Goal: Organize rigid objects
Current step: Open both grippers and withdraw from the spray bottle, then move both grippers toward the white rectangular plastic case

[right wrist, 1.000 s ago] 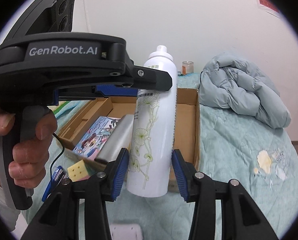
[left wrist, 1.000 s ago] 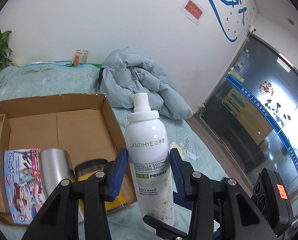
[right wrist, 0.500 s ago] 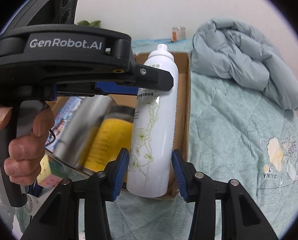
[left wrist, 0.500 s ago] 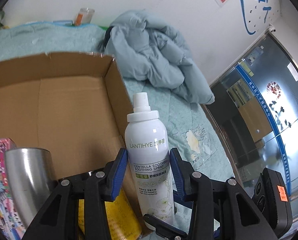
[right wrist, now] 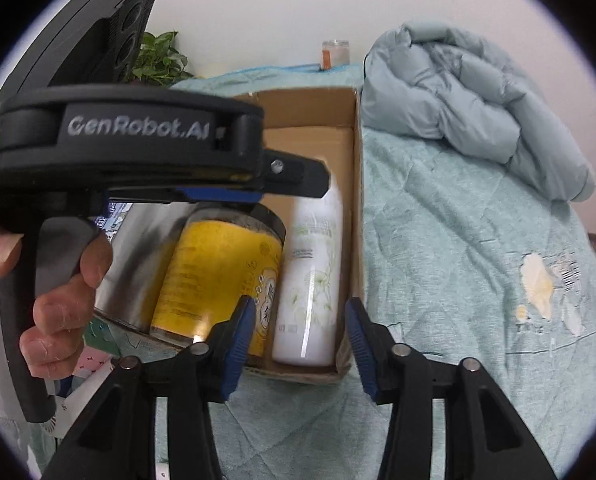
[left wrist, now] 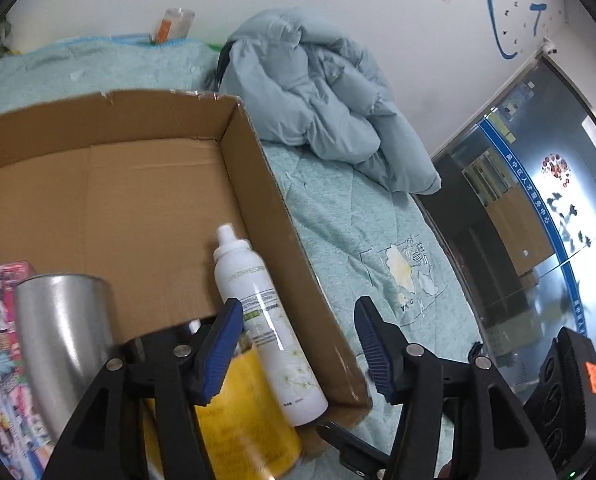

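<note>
"GenRobot.AI" stands on the left gripper body; spray bottle print too blurred to read.

Even, soft indoor light, no hard shadows. Strong fisheye bending and black vignette at edges of both views. Glare on glass door at right, on steel cup. Yellow jar motion-blurred, close gripper bodies soft.

The spray bottle lies in the cardboard box against its right wall, the jar just left of it, the metal cup further left. The jacket lies on the bed behind the box.
</note>
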Demonstrator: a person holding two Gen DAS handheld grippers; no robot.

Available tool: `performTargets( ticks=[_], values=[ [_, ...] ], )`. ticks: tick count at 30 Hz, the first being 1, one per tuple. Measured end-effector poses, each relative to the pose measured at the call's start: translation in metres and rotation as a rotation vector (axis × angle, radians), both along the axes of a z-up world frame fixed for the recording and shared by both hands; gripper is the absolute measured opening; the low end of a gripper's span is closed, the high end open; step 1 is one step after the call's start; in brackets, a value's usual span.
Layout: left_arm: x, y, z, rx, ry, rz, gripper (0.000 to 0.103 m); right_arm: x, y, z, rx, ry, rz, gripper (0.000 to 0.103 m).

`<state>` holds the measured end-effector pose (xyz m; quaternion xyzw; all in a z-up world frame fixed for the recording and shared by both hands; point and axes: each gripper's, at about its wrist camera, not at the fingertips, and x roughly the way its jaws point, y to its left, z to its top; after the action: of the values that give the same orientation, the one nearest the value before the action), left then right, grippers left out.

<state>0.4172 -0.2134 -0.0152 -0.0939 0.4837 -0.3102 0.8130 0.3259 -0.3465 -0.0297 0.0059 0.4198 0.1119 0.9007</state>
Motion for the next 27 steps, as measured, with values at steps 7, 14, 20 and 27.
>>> performTargets(
  ticks=[7, 14, 20, 27],
  values=[
    [-0.096, 0.066, 0.054, 0.074, -0.318, 0.13, 0.102, -0.068, 0.008, 0.002, 0.061, -0.072, -0.001, 0.084],
    [-0.192, 0.141, 0.06, 0.173, -0.394, 0.228, 0.02, -0.121, 0.028, -0.012, 0.009, -0.075, 0.036, 0.017],
    [-0.257, 0.202, 0.058, 0.179, -0.424, 0.385, 0.103, -0.16, 0.018, -0.019, 0.165, -0.099, 0.057, 0.103],
    [-0.31, 0.244, 0.044, 0.227, -0.378, 0.462, 0.102, -0.185, 0.025, -0.051, 0.123, 0.014, 0.139, 0.103]
  ],
)
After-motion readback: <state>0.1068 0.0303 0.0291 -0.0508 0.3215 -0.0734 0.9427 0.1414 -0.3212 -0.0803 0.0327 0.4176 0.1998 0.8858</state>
